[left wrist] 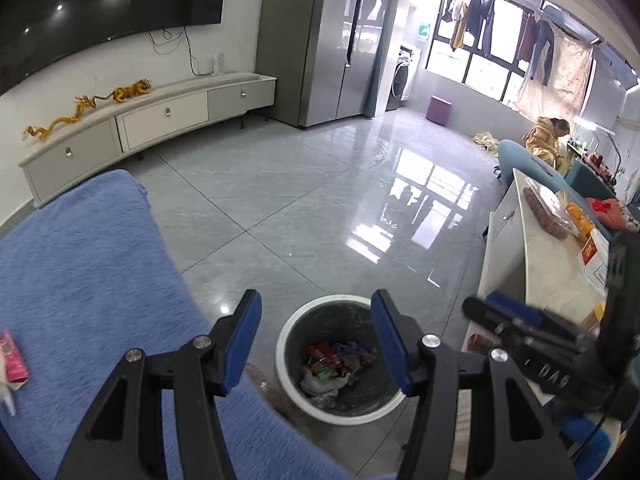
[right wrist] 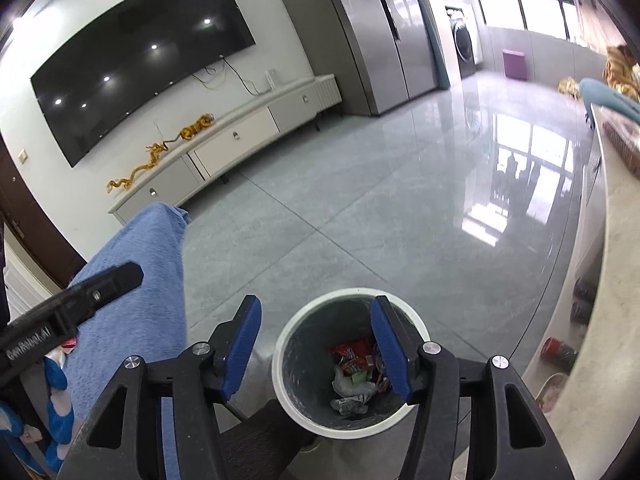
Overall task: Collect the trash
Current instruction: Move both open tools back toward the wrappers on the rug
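Observation:
A round white-rimmed trash bin (left wrist: 288, 332) stands on the grey tile floor, holding several crumpled wrappers (left wrist: 336, 360) and a plastic bag. It also shows in the right wrist view (right wrist: 280, 344) with the wrappers (right wrist: 356, 360) inside. My left gripper (left wrist: 316, 344) is open and empty, held above the bin. My right gripper (right wrist: 316, 344) is open and empty too, above the same bin. The right gripper shows at the right of the left wrist view (left wrist: 520, 328). A pink wrapper (left wrist: 14, 360) lies on the blue cloth at the far left.
A blue towel-covered surface (left wrist: 88, 272) lies to the left of the bin. A white counter (left wrist: 552, 264) with packaged food stands on the right. A TV cabinet (left wrist: 160, 120), a fridge (left wrist: 332, 40) and a person sitting far back (left wrist: 548, 136) are beyond the open floor.

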{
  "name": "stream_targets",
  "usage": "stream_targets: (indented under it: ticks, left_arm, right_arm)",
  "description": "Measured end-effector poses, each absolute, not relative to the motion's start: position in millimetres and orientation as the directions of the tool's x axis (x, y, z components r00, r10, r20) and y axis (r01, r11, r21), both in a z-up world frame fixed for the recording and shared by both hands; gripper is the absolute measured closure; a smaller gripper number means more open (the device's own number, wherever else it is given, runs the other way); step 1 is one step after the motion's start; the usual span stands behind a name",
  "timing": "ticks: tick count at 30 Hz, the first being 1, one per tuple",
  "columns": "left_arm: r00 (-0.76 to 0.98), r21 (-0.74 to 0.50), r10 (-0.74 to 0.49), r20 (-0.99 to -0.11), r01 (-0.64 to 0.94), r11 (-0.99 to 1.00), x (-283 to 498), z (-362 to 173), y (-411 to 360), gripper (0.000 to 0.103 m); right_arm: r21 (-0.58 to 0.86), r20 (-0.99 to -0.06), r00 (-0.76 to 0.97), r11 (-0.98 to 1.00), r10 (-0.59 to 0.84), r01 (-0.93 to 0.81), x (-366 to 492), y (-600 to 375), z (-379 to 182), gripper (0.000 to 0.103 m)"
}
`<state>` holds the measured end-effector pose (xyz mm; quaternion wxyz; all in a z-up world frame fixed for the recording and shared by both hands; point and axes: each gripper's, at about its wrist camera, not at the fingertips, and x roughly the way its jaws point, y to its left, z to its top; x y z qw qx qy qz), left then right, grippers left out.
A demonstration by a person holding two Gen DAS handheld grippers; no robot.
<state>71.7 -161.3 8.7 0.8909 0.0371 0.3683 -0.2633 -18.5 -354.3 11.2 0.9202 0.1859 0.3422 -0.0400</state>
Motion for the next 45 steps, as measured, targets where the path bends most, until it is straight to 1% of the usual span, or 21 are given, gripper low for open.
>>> stream_targets:
  ticks: [11, 18, 20, 21, 22, 24, 32, 37, 41, 45]
  left_arm:
    - [0.719, -0.072, -0.382, -0.581, 0.422, 0.904, 27.9, 48.1, -101.3, 0.048]
    - [0.791, -0.067, -0.332, -0.514, 0.349, 0.935, 2.1, 69.0, -60.4, 0.048]
    - [0.815, -0.064, -0.308, -0.491, 0.319, 0.946, -5.5, 74.7, -46.4, 0.045]
    - [0.823, -0.064, -0.299, -0.483, 0.307, 0.949, -8.7, 76.3, -40.2, 0.04]
    - [0.832, -0.065, -0.291, -0.473, 0.296, 0.953, -11.5, 78.5, -34.7, 0.038]
    - [0.846, -0.069, -0.281, -0.454, 0.281, 0.957, -17.4, 83.1, -22.6, 0.038]
    - [0.841, -0.128, -0.297, -0.453, 0.268, 0.955, -24.7, 87.2, 21.0, 0.038]
    - [0.836, -0.153, -0.301, -0.459, 0.259, 0.954, -26.9, 77.9, 49.4, 0.038]
    - [0.844, -0.152, -0.266, -0.466, 0.219, 0.964, -20.6, 68.3, 81.7, 0.038]
    - [0.841, -0.175, -0.208, -0.499, 0.137, 0.975, -5.3, 50.4, 130.0, 0.038]
  right_arm:
    - [0.249, -0.561, 0.827, 0.959, 0.029, 0.136, -51.6, -313.7, 67.6, 0.048]
    - [0.205, -0.535, 0.844, 0.974, 0.032, 0.093, -64.7, -284.0, 86.5, 0.045]
    - [0.19, -0.53, 0.848, 0.979, 0.034, 0.079, -65.2, -273.7, 91.3, 0.044]
    - [0.182, -0.526, 0.849, 0.981, 0.037, 0.07, -67.5, -269.4, 93.3, 0.044]
    - [0.177, -0.524, 0.851, 0.982, 0.039, 0.063, -67.8, -266.1, 95.3, 0.043]
    - [0.161, -0.518, 0.854, 0.986, 0.043, 0.048, -69.4, -256.4, 100.0, 0.043]
    - [0.099, -0.482, 0.874, 0.995, 0.059, -0.013, -77.4, -219.9, 119.0, 0.043]
    - [0.06, -0.473, 0.878, 0.997, 0.076, -0.053, -69.8, -201.6, 125.8, 0.042]
    - [0.056, -0.478, 0.871, 0.994, 0.11, -0.094, -55.8, -185.8, 127.4, 0.042]
    - [0.055, -0.496, 0.857, 0.99, 0.139, -0.129, -38.6, -175.2, 120.8, 0.042]
